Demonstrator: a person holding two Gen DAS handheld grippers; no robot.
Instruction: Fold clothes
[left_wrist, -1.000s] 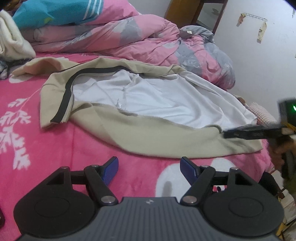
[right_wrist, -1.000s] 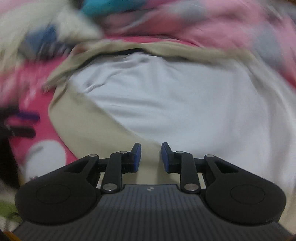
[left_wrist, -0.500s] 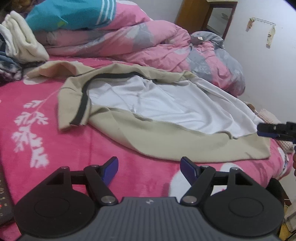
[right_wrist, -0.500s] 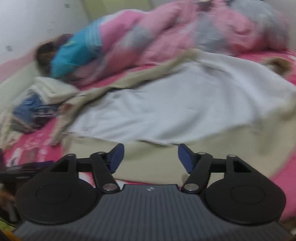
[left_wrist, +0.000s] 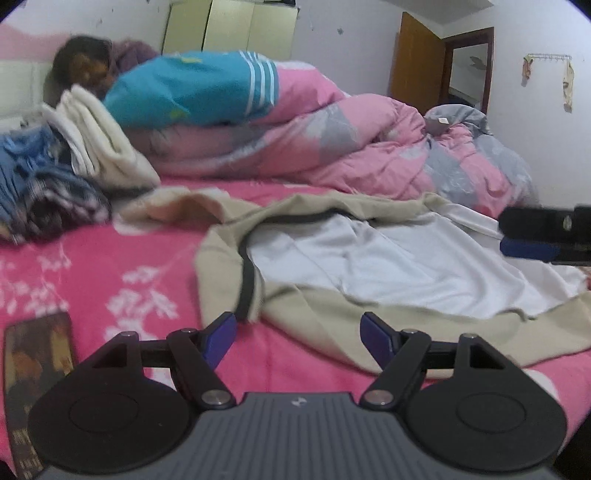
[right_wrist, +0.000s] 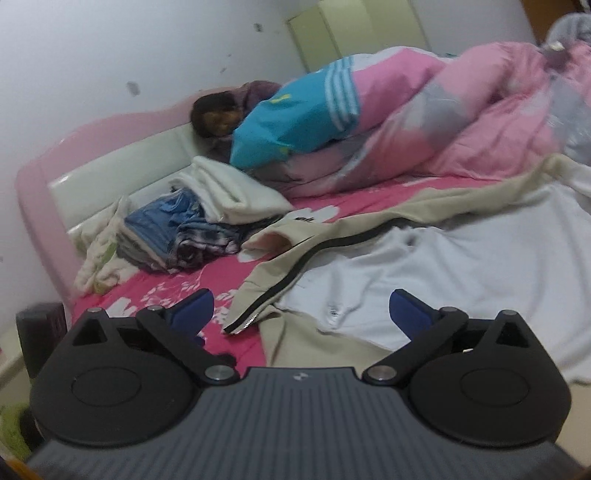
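Fingers of left gripper (left_wrist: 298, 334) stand moderately apart, holding nothing; pink bedsheet (left_wrist: 92, 258) shows between them. Right gripper (right_wrist: 300, 309) jaws opening, wide, nothing between pads. Beige jacket (left_wrist: 369, 266) lies opened flat on bed, white lining up, zipper edge (right_wrist: 291, 280) toward left side. Long axis runs left-right across both views. Jacket sits just ahead of both grippers, near hem closest. Left gripper nearer zipper corner; right gripper nearer lining side, hovering over cloth, apparently not touching. Folded clothes pile (right_wrist: 192, 229) well apart, by headboard.
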